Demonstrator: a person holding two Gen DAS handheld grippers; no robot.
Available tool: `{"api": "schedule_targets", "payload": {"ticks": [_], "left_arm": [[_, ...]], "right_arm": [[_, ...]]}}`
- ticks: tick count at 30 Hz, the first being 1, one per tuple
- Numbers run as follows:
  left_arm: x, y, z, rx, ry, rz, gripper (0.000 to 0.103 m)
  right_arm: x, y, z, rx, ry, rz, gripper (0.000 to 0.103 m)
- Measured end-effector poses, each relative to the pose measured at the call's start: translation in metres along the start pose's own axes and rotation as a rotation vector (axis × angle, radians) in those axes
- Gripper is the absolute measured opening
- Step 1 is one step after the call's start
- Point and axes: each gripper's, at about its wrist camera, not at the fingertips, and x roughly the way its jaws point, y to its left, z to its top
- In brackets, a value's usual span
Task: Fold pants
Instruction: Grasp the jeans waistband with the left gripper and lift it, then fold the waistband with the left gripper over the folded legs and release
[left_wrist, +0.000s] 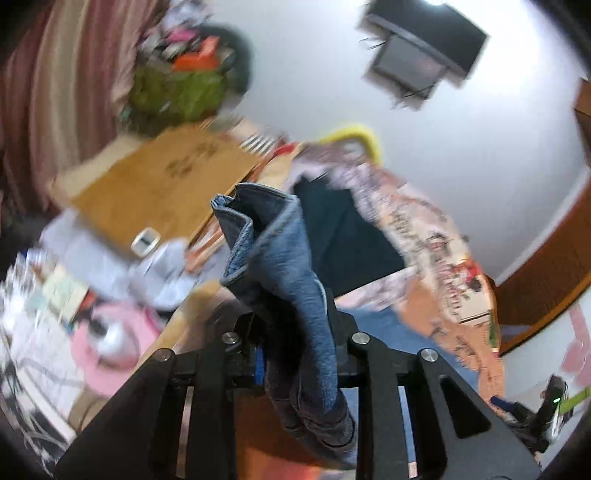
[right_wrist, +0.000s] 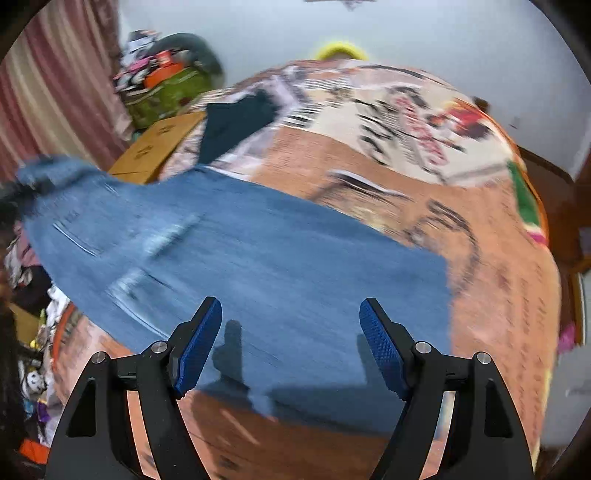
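Under my grippers spreads a printed orange-and-cream bedspread (right_wrist: 480, 258), bare toward three o'clock. Blue denim pants (right_wrist: 240, 251) lie across it toward nine. My left gripper (left_wrist: 295, 332) pinches their lifted hem; my right gripper (right_wrist: 291, 332) hovers wide apart above them.

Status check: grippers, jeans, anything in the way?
Left gripper shut on jeans, one end lifted. Right gripper open, empty, over the denim. Rest of jeans flat on patterned blanket. Dark garment lies beyond, apart.
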Motion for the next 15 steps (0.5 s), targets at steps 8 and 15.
{"api": "schedule_targets", "payload": {"ticks": [8,15], "left_arm": [[-0.02,-0.132,0.019,0.197,-0.063,-0.113,0.022],[-0.004,-0.224,0.004,0.318,-0.025,-0.181,0.021]], "right_arm": [[-0.007,-0.065,-0.039,0.095,0.016,-0.077,0.075],[0.012,-0.084,-0.055,0.179,0.049,0.032,0.075]]}}
